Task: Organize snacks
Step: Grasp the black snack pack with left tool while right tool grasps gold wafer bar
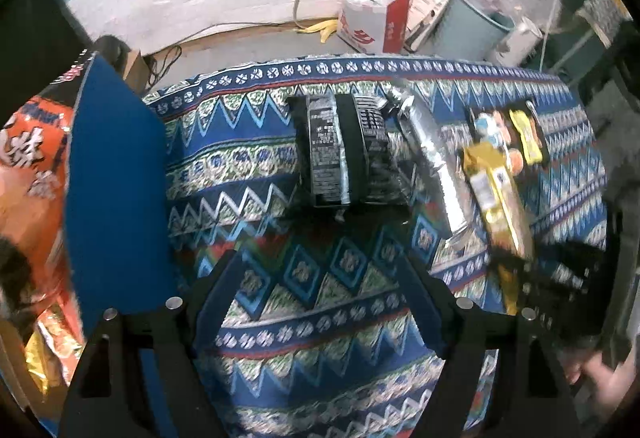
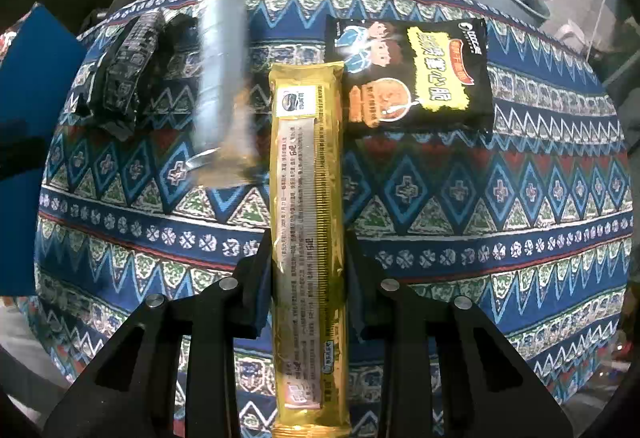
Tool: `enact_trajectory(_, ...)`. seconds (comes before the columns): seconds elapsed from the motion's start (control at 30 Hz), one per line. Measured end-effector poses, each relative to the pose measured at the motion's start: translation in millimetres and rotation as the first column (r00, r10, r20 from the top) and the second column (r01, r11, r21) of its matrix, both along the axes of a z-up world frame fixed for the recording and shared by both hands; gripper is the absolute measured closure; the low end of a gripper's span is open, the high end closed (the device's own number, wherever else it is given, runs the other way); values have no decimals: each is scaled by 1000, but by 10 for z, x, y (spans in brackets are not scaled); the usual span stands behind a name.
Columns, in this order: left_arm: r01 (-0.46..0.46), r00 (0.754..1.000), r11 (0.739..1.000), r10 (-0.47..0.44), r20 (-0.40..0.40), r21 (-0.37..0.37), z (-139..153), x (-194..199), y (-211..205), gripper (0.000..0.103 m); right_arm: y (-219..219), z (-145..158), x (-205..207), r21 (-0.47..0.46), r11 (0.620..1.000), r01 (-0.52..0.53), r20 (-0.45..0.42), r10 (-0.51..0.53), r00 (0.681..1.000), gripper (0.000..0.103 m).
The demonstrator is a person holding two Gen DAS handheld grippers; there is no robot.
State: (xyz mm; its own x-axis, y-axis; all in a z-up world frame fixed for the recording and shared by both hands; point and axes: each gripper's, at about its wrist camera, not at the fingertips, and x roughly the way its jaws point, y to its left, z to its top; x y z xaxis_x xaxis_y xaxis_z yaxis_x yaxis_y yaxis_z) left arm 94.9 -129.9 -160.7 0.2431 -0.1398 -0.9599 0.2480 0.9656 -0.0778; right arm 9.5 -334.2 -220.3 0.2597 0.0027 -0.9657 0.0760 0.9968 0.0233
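On the far left in the left wrist view sits an orange bag (image 1: 28,165), and a blue box (image 1: 116,189) stands right beside it, at the edge of the table. The table wears a cloth (image 1: 320,326) with blue, red and green zigzags. The left claw (image 1: 320,298) points down at the cloth with its two fingers spread wide, and only bare cloth shows between them. A bit past the claw lies a black pack (image 1: 344,153), flat on the cloth. Just to its right lies a shiny silver pack (image 1: 432,165), tilted and blurry. Next comes a long gold pack (image 1: 496,193), also blurry, with its near end in the right claw (image 1: 560,286), which shows only as a dark blur there. Behind it lies a black bag with a yellow label (image 1: 524,133). In the right wrist view, the black pack (image 2: 120,77) is on the left and the silver pack (image 2: 220,77) is next to it. In the middle, the right claw (image 2: 308,278) pinches the gold pack (image 2: 306,197) from both sides, with its fingers pressed on the long edges. The gold pack sticks out far past the fingers. The black bag (image 2: 416,73) with cartoon pictures lies flat to the right, just beside the far end of the gold pack. By the back wall stands a red and white bag (image 1: 372,21), full of trash.
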Motion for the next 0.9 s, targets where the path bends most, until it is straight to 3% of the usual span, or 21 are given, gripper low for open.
enact_trajectory(0.13,-52,998,998,52,-23,-25,-62,170,-76,22,-103,0,-58,33,999,9,4,-9,1000,71)
enact_trajectory(0.43,-124,990,992,123,-69,-8,-263,459,-314,22,33,-30,8,-11,1000,-26,16,26,1000,69)
enact_trajectory(0.77,-104,990,994,107,-94,29,-490,626,-446,22,42,75,90,-42,998,-54,82,58,995,73)
enact_trajectory(0.83,-104,991,994,105,-88,16,-485,625,-411,26,26,125,120,-36,998,-51,92,54,994,73)
enact_trajectory(0.9,-96,992,995,97,-75,14,-468,619,-384,41,33,159,162,-33,998,-50,101,53,993,73)
